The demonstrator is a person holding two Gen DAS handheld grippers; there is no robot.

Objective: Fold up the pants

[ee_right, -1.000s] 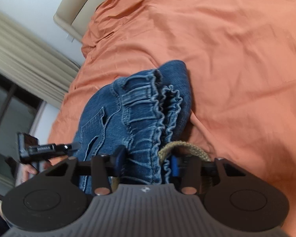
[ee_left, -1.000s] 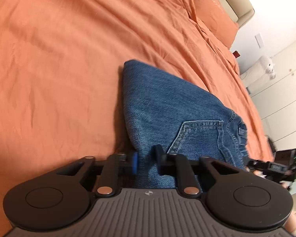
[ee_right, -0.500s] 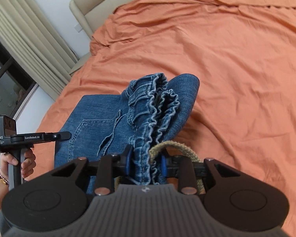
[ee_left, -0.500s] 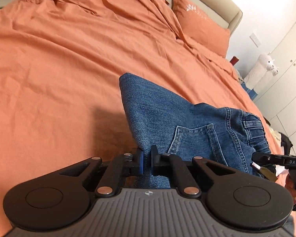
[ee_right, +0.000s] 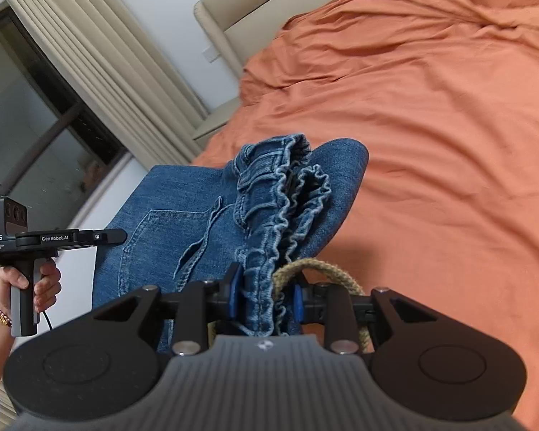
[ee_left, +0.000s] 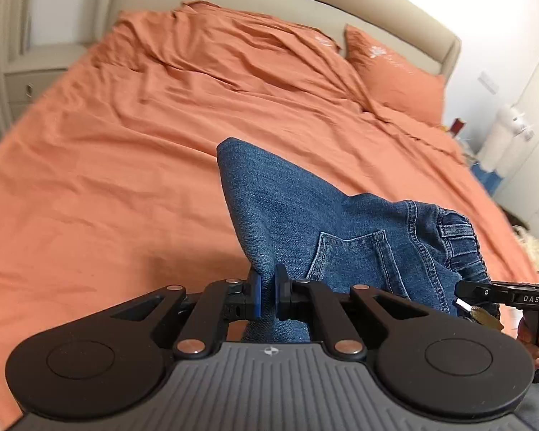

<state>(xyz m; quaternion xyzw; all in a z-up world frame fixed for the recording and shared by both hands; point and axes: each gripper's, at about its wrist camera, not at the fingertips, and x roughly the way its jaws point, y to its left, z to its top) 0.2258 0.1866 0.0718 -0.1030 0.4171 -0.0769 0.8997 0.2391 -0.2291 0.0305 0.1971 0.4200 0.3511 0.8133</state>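
The folded blue denim pants hang lifted above the orange bed, held at both ends. My left gripper is shut on the folded edge of the pants, near the back pocket. My right gripper is shut on the gathered elastic waistband, with a tan rope drawstring looped beside its right finger. The pants stretch between the two grippers. The right gripper shows at the right edge of the left wrist view, and the left gripper at the left of the right wrist view.
The orange bed sheet spreads below and ahead. An orange pillow and beige headboard are at the far end. A window with beige curtains is to the left of the bed. White cabinets stand at the right.
Both grippers closed on the pants and raised them off the bed. The views tilted up, bringing the headboard, pillow and window into sight.
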